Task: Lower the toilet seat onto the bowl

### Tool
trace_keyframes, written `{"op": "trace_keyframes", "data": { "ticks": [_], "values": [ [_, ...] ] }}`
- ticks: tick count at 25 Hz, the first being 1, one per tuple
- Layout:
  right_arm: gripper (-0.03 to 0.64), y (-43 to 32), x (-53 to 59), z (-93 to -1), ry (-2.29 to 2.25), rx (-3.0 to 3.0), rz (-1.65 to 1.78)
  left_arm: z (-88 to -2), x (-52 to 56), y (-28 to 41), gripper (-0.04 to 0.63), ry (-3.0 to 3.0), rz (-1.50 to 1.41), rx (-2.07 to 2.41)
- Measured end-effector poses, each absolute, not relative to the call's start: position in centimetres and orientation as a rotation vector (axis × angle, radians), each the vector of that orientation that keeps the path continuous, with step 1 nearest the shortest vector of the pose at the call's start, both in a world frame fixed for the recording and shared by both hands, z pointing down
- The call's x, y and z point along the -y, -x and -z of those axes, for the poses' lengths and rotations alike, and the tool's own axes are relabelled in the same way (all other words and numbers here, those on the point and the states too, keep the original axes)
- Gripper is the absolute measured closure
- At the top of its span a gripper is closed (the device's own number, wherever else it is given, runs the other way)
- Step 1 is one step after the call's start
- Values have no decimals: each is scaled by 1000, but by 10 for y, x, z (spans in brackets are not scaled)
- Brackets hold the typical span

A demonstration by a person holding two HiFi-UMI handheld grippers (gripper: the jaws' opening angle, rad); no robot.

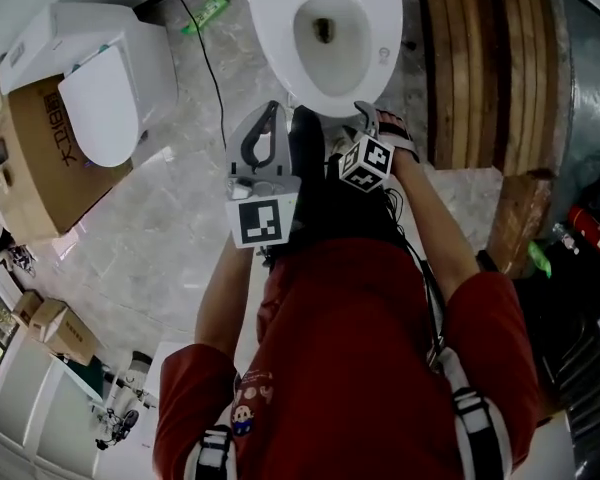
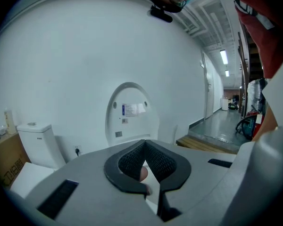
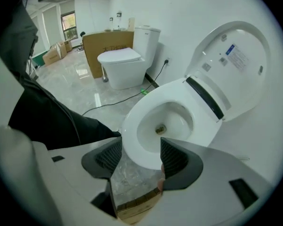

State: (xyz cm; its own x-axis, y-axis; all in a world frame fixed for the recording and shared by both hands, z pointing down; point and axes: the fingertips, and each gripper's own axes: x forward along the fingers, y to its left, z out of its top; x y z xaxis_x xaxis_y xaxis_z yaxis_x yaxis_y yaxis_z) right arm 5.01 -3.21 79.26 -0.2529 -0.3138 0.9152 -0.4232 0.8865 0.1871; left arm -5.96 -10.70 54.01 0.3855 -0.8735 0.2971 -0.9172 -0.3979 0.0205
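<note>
The toilet seat (image 3: pixel 259 67) stood raised, upright against the wall behind the open bowl (image 3: pixel 129 126), apparently with the lid folded up directly behind it. It was not yet lowered.

The seat looked like rigid, glossy white plastic on a rear hinge: light, stiff and probably slippery under the pads. It seemed likely to drop and bang on the ceramic if let go early. The best hold seemed to be its free top edge, well away from the hinge, easing it down all the way.

The left hand-held gripper (image 2: pixel 144 145) had its jaws closed tip to tip on nothing and pointed towards the raised seat, well short of it. The right hand-held gripper (image 3: pixel 140 142) had its jaws wide apart with nothing between them, aimed down at the bowl's front rim without touching it.

The bowl held no loose objects; only its drain opening showed, and water could not be made out. A second toilet (image 3: pixel 125 55), its lid closed, stood beside a cardboard box (image 1: pixel 40 158) whose contents were hidden.
</note>
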Motion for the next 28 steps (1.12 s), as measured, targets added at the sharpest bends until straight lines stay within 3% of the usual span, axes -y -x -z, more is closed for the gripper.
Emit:
{"op": "trace_keyframes", "data": {
  "ticks": [28],
  "values": [
    [376, -95, 49, -466, -1372, 2364, -125, -368, 38, 80, 584, -2454, -203, 1986]
  ]
}}
